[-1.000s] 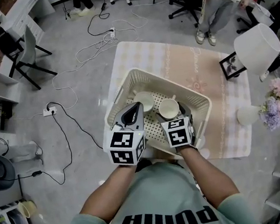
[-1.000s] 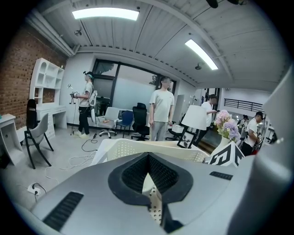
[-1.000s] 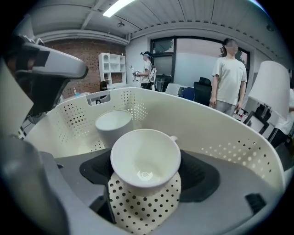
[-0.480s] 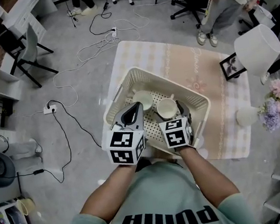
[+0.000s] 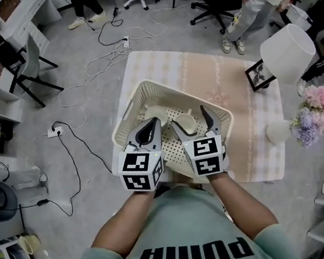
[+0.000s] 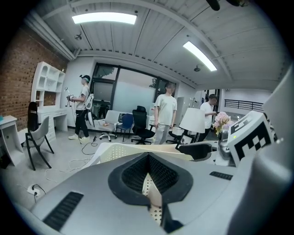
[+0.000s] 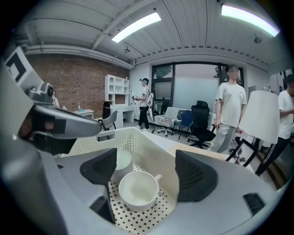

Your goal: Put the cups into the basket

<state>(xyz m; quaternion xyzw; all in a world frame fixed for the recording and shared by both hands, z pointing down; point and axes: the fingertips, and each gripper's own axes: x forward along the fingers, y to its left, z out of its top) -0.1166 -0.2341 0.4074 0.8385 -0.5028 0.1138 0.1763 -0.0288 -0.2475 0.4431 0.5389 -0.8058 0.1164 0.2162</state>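
A cream perforated basket (image 5: 129,114) stands on the table's left half. Two white cups sit on its floor: one (image 5: 156,114) further left, one (image 5: 187,123) with a handle beside it. My right gripper (image 5: 193,124) hovers open over the handled cup (image 7: 138,190), jaws spread wide on either side and not touching it. The other cup (image 7: 122,160) stands behind the left jaw by the basket wall (image 7: 154,153). My left gripper (image 5: 148,132) is shut on nothing above the basket's near-left rim (image 6: 112,152); its pads (image 6: 161,173) meet.
On a beige cloth (image 5: 238,100) to the right stand a white lamp (image 5: 287,49), a black picture frame (image 5: 256,75), pink and purple flowers (image 5: 308,116) and a small white cup-like thing (image 5: 277,132). Cables (image 5: 68,118), chairs and standing people surround the table.
My right gripper's jaws have spread open and the handled cup now rests free on the basket floor. The left gripper stays shut in about the same place.
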